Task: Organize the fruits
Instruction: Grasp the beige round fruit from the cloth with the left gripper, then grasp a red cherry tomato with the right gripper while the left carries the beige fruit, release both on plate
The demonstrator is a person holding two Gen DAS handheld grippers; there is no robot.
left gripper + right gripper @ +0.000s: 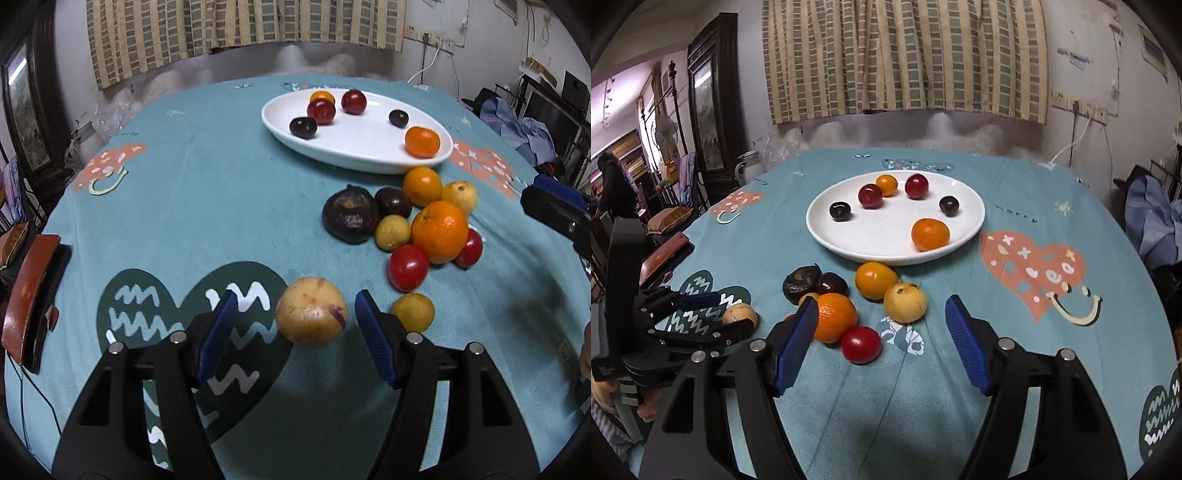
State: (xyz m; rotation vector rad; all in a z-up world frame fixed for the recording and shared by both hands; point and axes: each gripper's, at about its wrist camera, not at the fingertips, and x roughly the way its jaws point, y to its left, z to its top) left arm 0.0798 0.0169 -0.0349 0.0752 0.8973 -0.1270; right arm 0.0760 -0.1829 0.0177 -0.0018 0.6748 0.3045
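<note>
A white oval plate point(354, 155) point(849, 243) holds several small fruits: plums, dark cherries and oranges. In front of it a loose pile lies on the teal cloth: a big orange point(439, 230) point(834, 315), a dark purple fruit point(351, 214), red tomatoes point(408, 267) point(861, 344) and yellow fruits point(905, 302). My left gripper point(295, 325) point(713, 314) is open, its blue pads on either side of a yellow-brown fruit point(311, 312) point(738, 314) without touching it. My right gripper point(882, 343) is open and empty, just in front of the pile.
A small yellow fruit point(413, 312) lies right of my left gripper. A red-brown case point(29, 295) sits at the table's left edge. A curtain and wall stand behind the table; chairs and clutter lie to both sides.
</note>
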